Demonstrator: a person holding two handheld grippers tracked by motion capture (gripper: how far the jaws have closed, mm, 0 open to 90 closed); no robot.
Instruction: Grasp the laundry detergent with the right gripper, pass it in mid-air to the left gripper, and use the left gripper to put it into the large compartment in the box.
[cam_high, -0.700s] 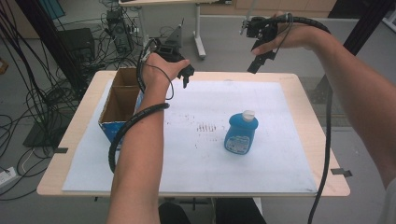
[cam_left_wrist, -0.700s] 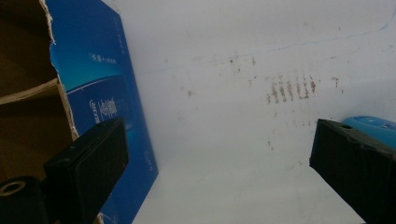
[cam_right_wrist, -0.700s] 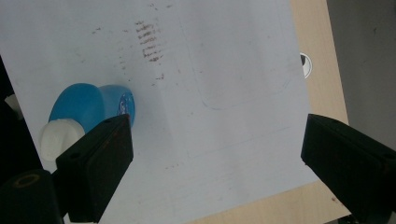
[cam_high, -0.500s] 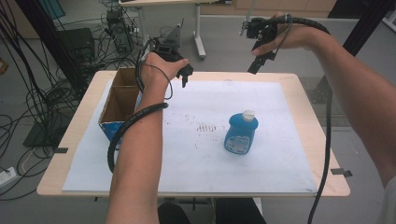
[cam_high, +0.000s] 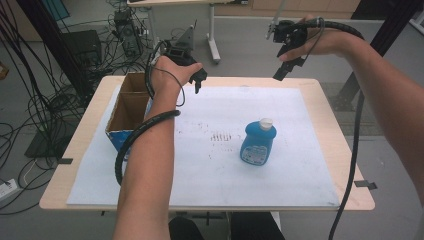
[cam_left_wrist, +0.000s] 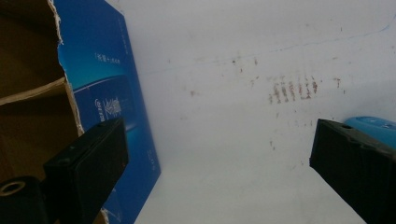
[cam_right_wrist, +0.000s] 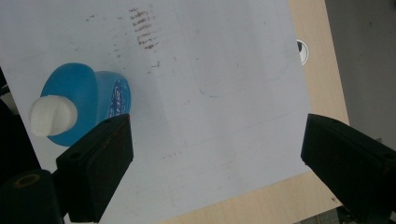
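1. High view: A blue bottle (cam_high: 258, 144) with a white cap (cam_high: 265, 123) stands up straight on the white sheet (cam_high: 300, 165). It is a little right of the middle of the tabletop (cam_high: 85, 150). Nothing touches it.

2. High view: The left gripper (cam_high: 198, 79) hangs near the far edge, next to the open cardboard box (cam_high: 131, 105) at the left side. The right gripper (cam_high: 281, 70) is up in the air past the far edge, well away from the bottle. Both hold nothing.

3. Left gripper view: Its two black jaws stand wide apart with nothing between them. The blue side of the box (cam_left_wrist: 112, 98) is on one side. A bit of the bottle (cam_left_wrist: 373, 128) peeks out by the other jaw.

4. Right gripper view: These jaws are wide open too, and empty. The bottle (cam_right_wrist: 81, 100) is seen from above, near one jaw but not touching it. Its body is round and shiny, with a label on the front.

5. How it may handle: The bottle looks like smooth plastic, so it could slip. It may be a bit heavy if it is full, and it could tip over if pushed near the top. I think the best place to hold it is across the wide body, below the cap.
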